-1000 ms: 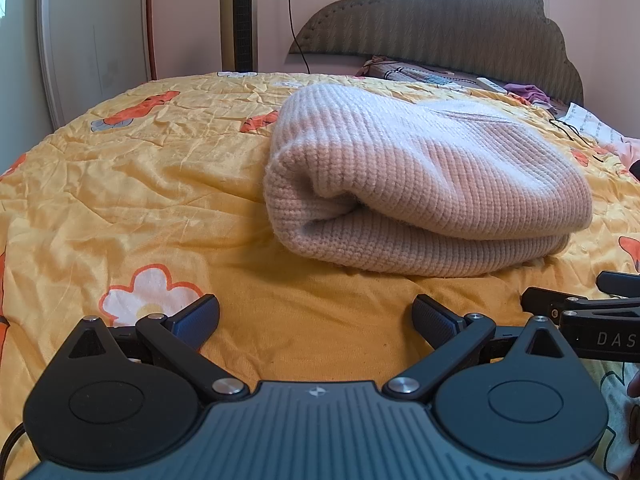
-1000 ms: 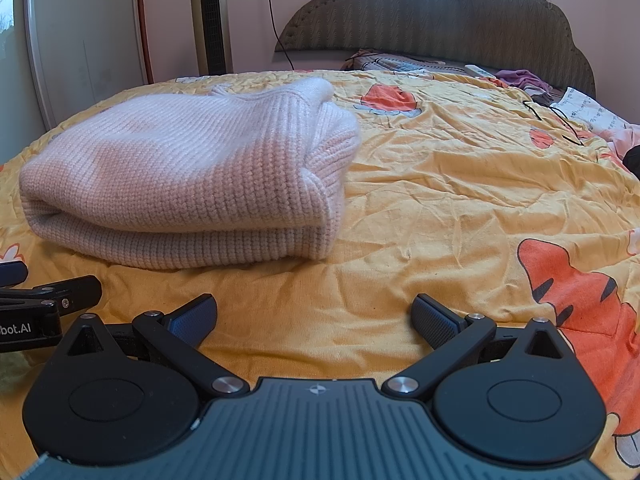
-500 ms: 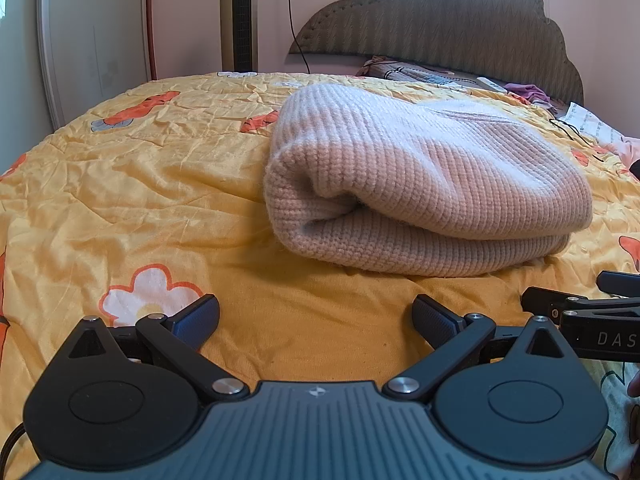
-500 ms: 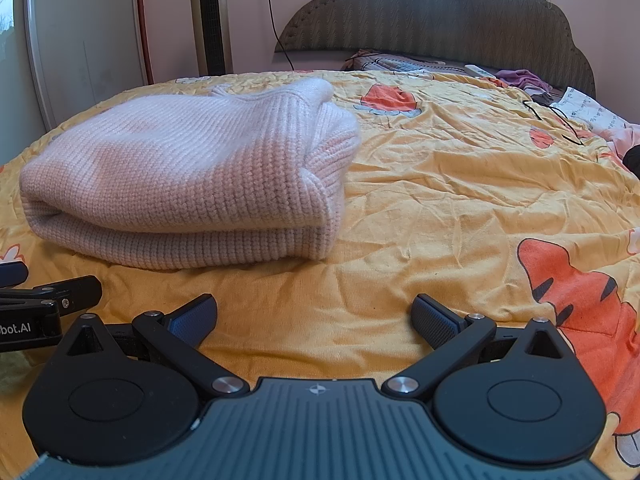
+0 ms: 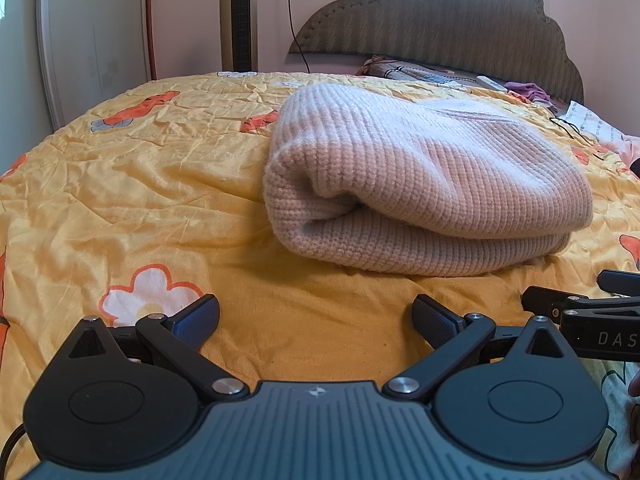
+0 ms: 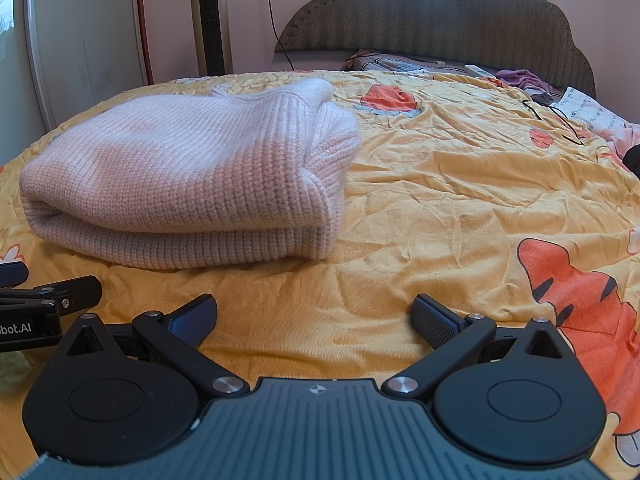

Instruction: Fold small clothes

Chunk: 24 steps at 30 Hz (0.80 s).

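Note:
A pale pink knitted sweater (image 5: 432, 184) lies folded in a thick bundle on the yellow bedspread (image 5: 132, 200). In the right wrist view the same sweater (image 6: 188, 176) sits left of centre. My left gripper (image 5: 316, 316) is open, low over the bedspread just short of the sweater's near edge, nothing between its fingers. My right gripper (image 6: 314, 316) is also open and holds nothing, a little right of the sweater's near corner. Each gripper shows at the edge of the other's view: the right one (image 5: 580, 312), the left one (image 6: 44, 304).
The bedspread has orange cartoon prints and white flowers (image 5: 148, 292). A grey padded headboard (image 5: 452, 24) stands at the back, with pillows and small items (image 6: 516, 78) near it. A tower fan (image 6: 210, 16) and a white door (image 5: 92, 40) lie beyond the bed's far left.

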Motion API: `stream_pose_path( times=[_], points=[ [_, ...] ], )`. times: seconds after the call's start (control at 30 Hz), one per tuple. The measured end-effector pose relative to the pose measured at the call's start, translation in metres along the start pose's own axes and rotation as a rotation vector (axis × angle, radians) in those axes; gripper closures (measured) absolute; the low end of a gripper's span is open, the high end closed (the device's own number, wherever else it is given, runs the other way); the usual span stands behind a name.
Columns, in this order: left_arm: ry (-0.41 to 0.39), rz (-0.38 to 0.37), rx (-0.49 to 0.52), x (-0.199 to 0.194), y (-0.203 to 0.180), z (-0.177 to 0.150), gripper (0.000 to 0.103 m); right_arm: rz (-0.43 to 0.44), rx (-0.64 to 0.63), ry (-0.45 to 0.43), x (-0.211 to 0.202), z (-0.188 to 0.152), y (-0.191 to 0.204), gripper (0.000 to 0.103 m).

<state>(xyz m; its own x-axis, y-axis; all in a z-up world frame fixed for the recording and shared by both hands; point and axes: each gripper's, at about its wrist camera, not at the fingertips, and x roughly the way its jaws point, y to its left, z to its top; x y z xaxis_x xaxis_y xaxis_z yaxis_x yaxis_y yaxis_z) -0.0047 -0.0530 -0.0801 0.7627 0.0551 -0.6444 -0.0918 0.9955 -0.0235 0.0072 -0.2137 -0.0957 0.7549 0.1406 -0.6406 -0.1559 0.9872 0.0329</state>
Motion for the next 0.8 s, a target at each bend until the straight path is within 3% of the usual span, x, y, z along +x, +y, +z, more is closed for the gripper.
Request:
stream_pose_path(
  times=[0.8],
  points=[
    [0.000,-0.007,-0.006,0.0003,0.0012,0.0004,0.000,0.001,0.001,-0.001,-0.0003,0.0000,-0.0001,0.001]
  ],
)
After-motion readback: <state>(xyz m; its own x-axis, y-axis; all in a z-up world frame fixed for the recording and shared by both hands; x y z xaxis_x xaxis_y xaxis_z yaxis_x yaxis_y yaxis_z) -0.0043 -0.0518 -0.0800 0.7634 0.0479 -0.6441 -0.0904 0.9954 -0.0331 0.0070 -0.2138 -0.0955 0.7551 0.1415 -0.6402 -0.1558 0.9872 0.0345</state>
